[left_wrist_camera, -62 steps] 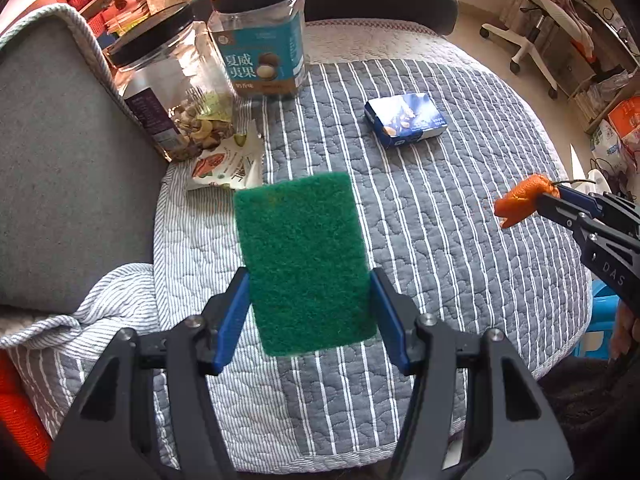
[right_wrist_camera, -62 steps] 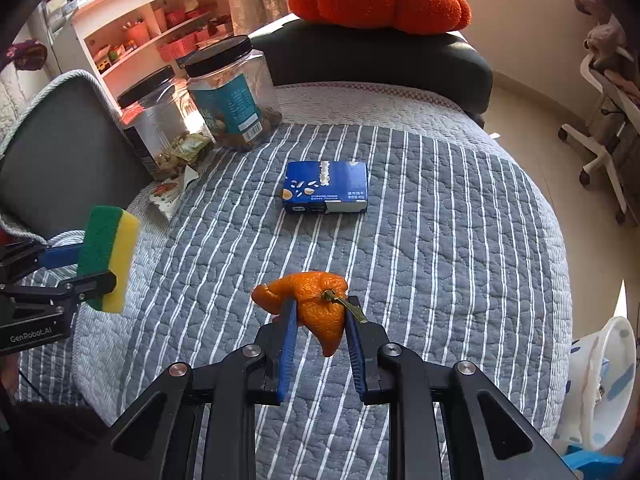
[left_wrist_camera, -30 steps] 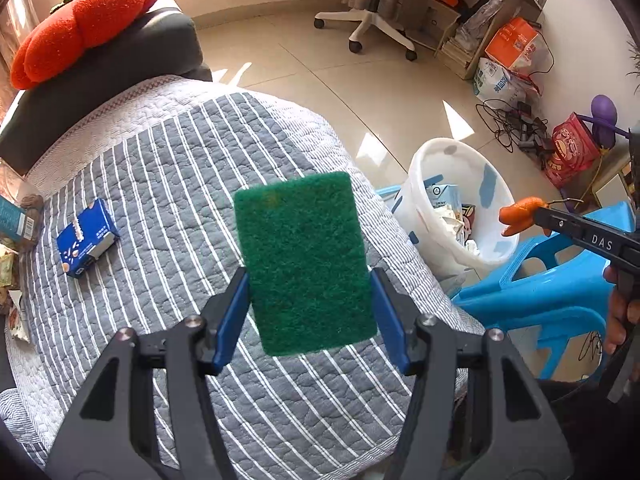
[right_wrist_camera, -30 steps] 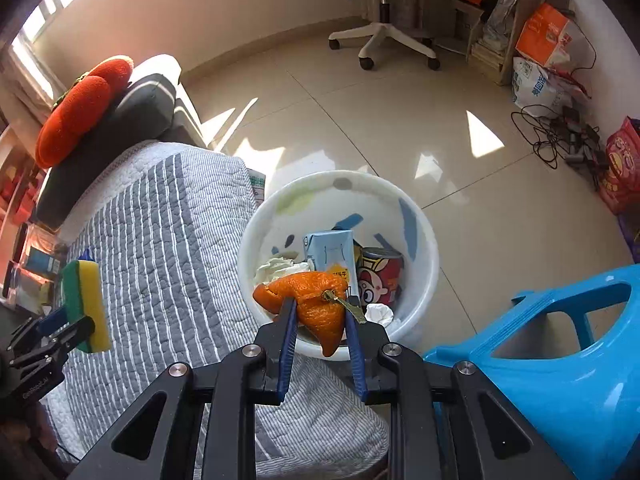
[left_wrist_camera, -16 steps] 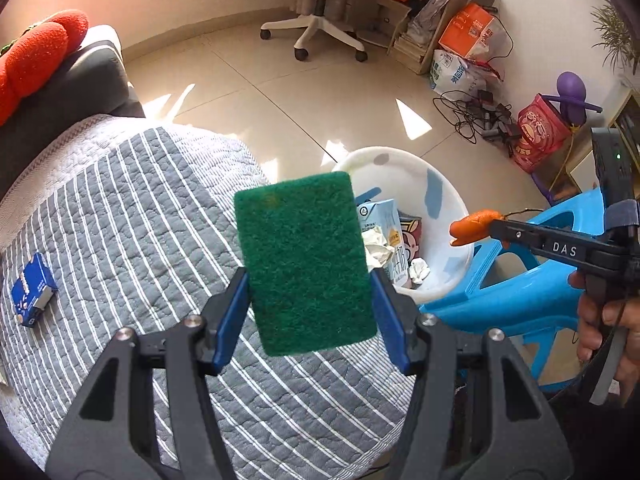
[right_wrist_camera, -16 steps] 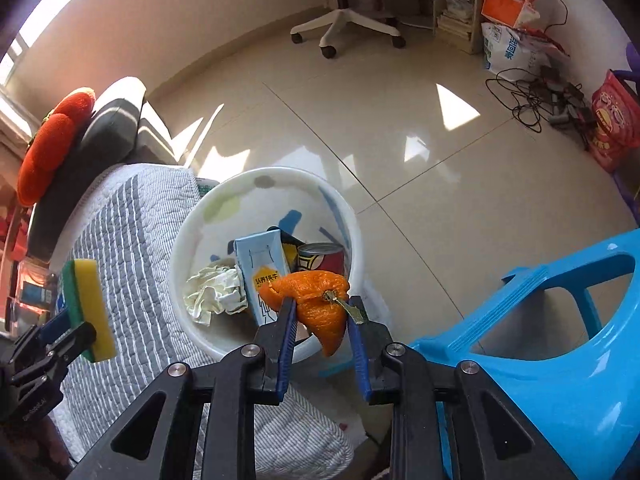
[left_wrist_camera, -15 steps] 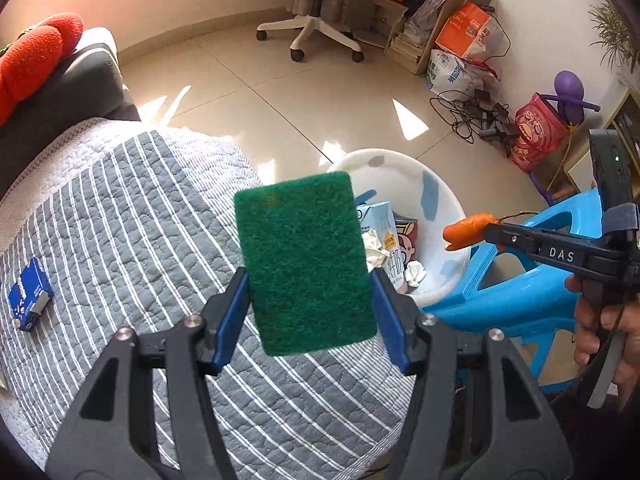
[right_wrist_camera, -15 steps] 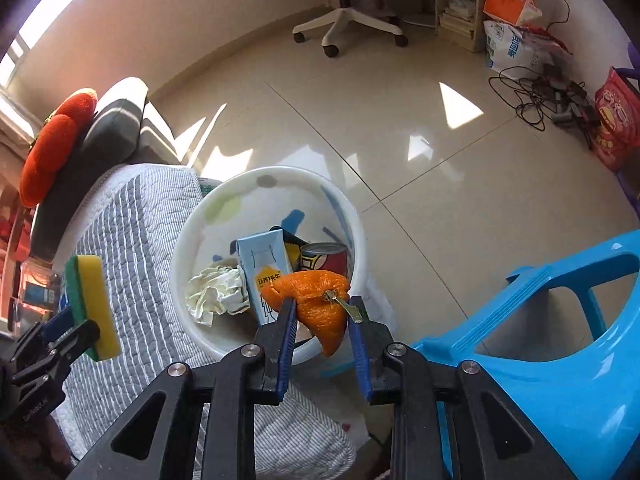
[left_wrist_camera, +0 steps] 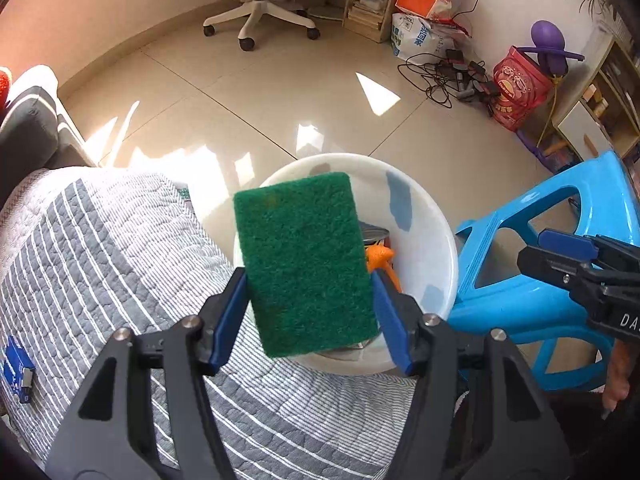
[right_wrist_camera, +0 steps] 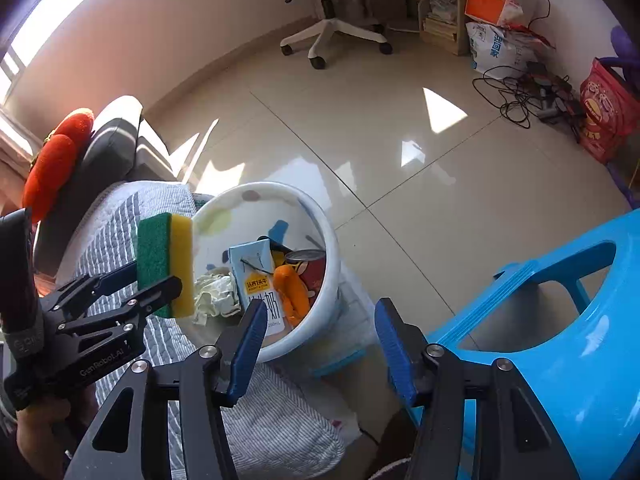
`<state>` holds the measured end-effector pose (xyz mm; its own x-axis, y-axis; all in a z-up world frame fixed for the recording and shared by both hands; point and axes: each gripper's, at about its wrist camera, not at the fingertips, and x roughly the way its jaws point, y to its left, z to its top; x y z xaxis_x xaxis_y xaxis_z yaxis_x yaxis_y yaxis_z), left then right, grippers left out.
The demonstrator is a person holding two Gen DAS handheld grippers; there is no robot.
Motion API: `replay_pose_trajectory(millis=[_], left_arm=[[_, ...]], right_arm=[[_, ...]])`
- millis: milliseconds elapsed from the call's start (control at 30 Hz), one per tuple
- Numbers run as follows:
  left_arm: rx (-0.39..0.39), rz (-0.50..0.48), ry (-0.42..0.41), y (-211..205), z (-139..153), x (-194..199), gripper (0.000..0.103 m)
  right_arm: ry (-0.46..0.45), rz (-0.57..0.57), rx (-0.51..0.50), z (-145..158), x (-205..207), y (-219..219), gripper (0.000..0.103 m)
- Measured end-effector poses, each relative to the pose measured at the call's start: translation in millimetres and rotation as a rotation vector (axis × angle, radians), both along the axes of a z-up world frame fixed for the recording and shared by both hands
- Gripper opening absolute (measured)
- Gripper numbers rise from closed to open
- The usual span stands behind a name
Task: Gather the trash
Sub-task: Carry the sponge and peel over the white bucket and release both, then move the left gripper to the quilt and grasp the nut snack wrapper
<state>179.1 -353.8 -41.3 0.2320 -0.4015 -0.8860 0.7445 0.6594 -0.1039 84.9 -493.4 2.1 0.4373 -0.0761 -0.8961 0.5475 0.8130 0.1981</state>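
Orange peel (left_wrist_camera: 379, 258) lies inside the white bin (left_wrist_camera: 444, 236), only a sliver showing past the sponge (left_wrist_camera: 304, 260). Left wrist view: my left gripper (left_wrist_camera: 310, 292) is clamped on the sponge, green scouring face toward the lens, held over the bin's near rim. The striped quilt (left_wrist_camera: 100, 248) lies to the left, with a small blue box (left_wrist_camera: 16, 364) far down its edge. My right gripper (left_wrist_camera: 560, 248) shows at the right, in front of the blue stool (left_wrist_camera: 520, 308); from this side I cannot tell its gap.

Right wrist view: my right gripper (right_wrist_camera: 320, 328) stands wide apart and holds nothing. The peel (right_wrist_camera: 292, 292) rests in the bin (right_wrist_camera: 328, 236) against a milk carton (right_wrist_camera: 256, 280) and a red can (right_wrist_camera: 310, 266), with crumpled tissue (right_wrist_camera: 214, 292) beside them. The left gripper (right_wrist_camera: 160, 280) grips the sponge (right_wrist_camera: 166, 264) at the bin's left edge.

Judgement: drop looks done. Best now to lift the right claw straight up, clear of the rim, then swing to the quilt for the next scrap. Keep the sponge pinched so it doesn't fall in.
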Motion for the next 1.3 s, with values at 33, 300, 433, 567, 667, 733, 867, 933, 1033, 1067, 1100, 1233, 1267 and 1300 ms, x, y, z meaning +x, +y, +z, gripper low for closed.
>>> replay_pose_trajectory(millis=[33,300,433,567,667,733,867,933,1033,1067,1100,1233,1267,1300], left_arm=[[-0.001,-0.002,0.006,-1.8,-0.7,1.9,0.068],[-0.010,0.064,0.010,23.0,7.1,5.1,0.095],[-0.001,0.103,-0.021,55.4,13.9,3.2,0.097],[0.005,0.156,-0.025,92.3,21.0,3.5,0.101],[0.012,0.192,-0.029,123.3,26.5,3.3,0.102],[0.007,0.218,-0.019,144.0,28.9,2.7,0.102],[-0.015,0.275,-0.011,184.1,32.8,2.2,0.102],[0.000,0.297,-0.015,203.2,33.7,1.7,0.102],[0.018,0.350,-0.029,235.6,36.1,3.3,0.102],[0.022,0.371,-0.032,247.8,36.6,4.6,0.102],[0.028,0.392,-0.034,260.0,36.7,5.8,0.102],[0.041,0.489,-0.039,309.1,38.3,15.6,0.102],[0.040,0.513,-0.038,321.3,38.8,17.8,0.102],[0.039,0.537,-0.037,333.8,39.4,20.0,0.102]], right_arm=[[0.000,-0.005,0.000,0.0,-1.7,-1.7,0.057],[0.001,-0.019,-0.004,2.6,-6.6,-7.4,0.062],[0.006,-0.011,-0.024,7.0,-4.2,-1.2,0.065],[0.012,0.016,-0.043,13.3,0.5,13.2,0.068],[0.011,0.043,-0.045,16.7,5.6,27.3,0.069],[0.014,0.063,-0.056,18.6,11.8,38.4,0.071],[0.024,0.100,-0.082,20.4,25.8,63.3,0.075],[0.028,0.116,-0.082,20.9,32.9,76.2,0.078],[0.034,0.142,-0.089,22.0,44.7,96.9,0.086],[0.033,0.158,-0.090,22.4,48.1,105.1,0.086],[0.031,0.174,-0.089,22.8,52.3,113.1,0.086],[0.028,0.237,-0.090,22.0,70.7,145.1,0.086],[0.030,0.252,-0.093,20.8,75.0,152.6,0.086],[0.033,0.265,-0.095,19.4,79.6,160.2,0.086]])
